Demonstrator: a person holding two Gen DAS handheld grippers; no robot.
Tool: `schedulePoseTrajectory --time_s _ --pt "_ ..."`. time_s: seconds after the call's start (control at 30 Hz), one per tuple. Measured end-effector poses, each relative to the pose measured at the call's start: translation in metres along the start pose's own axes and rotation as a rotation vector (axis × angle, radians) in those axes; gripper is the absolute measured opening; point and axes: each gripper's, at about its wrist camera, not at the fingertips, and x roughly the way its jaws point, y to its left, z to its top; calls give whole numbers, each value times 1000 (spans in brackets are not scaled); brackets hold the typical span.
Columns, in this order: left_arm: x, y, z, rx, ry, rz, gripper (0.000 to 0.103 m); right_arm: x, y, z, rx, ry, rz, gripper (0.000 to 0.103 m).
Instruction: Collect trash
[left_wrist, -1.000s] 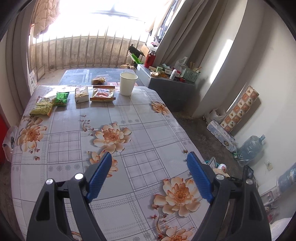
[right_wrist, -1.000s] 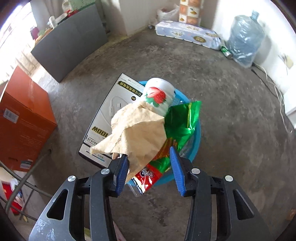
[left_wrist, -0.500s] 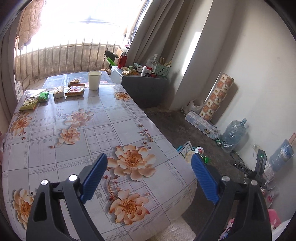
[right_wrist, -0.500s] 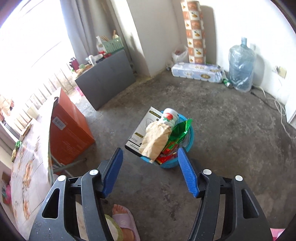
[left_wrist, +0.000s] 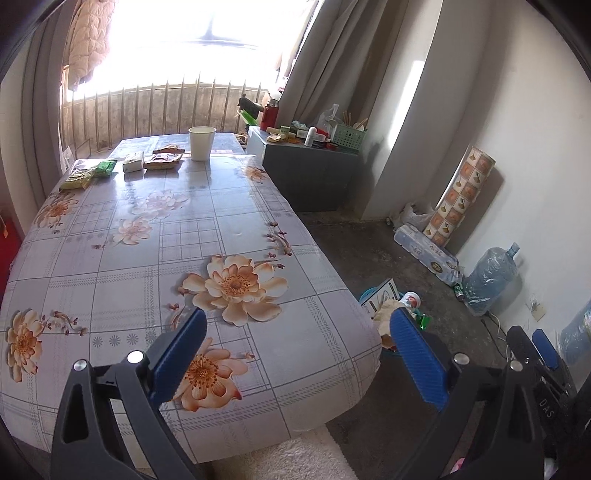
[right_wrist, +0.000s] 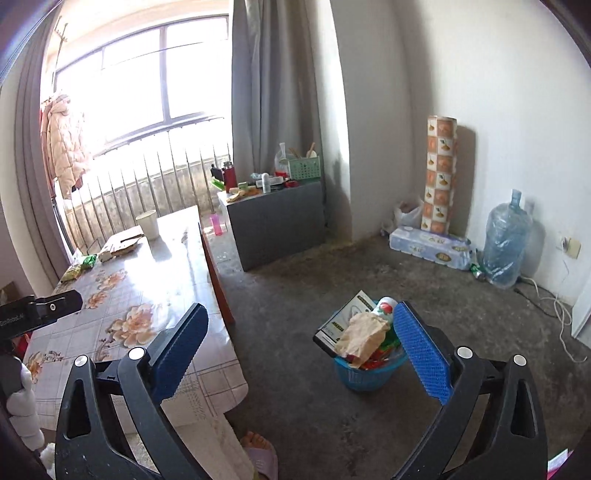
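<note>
With both jaws spread empty, the left gripper (left_wrist: 295, 350) and right gripper (right_wrist: 301, 341) hung between drops, the stuffed blue plastic basket (right_wrist: 364, 374) at lower right, and apparently next needed the snack wrappers (left_wrist: 127, 166) and white paper cup (left_wrist: 201, 143) at upper left on the floral-clothed table (left_wrist: 110, 280).

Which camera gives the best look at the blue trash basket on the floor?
The right wrist view. There the blue trash basket stands in full on the floor, stuffed with a brown paper bag and wrappers. In the left wrist view only a sliver of it peeks out behind the table corner and a fingertip.

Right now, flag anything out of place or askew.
The blue basket on the floor is overfilled: a flat box and crumpled brown paper stick out above its rim. Snack packets lie at the table's far end.
</note>
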Motion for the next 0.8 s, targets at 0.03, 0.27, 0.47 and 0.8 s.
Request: schedulePoseTrajectory --time_s 0.03,0.27,0.47,0.8 --pt "0 -3 -3 16 5 11 97 -4 5 -2 -7 5 1 96" --pt "4 -12 -32 103 59 125 97 -14 36 -27 -115 89 -21 96" --pt "0 -18 -51 113 61 194 97 -11 50 -36 -194 166 -40 96" --pt "4 -7 -62 86 120 246 97 -1 52 -48 -224 271 -60 96"
